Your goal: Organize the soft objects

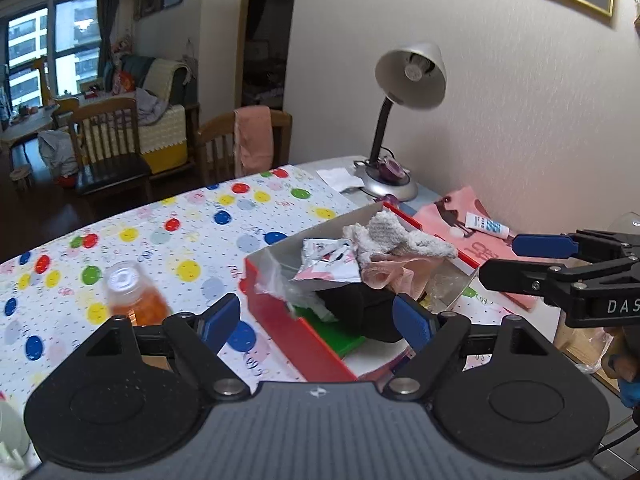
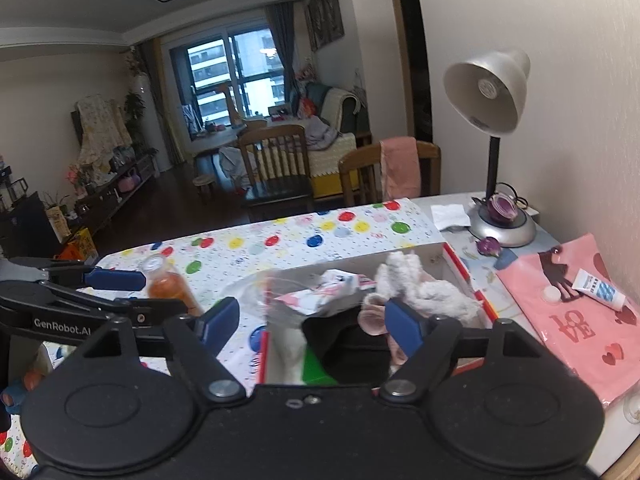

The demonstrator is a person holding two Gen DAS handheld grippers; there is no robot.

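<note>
A red cardboard box stands on the dotted tablecloth. In it lie a grey fluffy cloth, a pink cloth, a black cloth and a crumpled printed wrapper. My left gripper hangs open above the box's near side with nothing between its blue pads. My right gripper also stands open over the box and holds nothing. Each gripper shows from the side in the other view: the right one, the left one.
A bottle of orange liquid stands left of the box. A desk lamp stands by the wall, a pink bag with a small tube to the right. Wooden chairs stand beyond the table's far edge.
</note>
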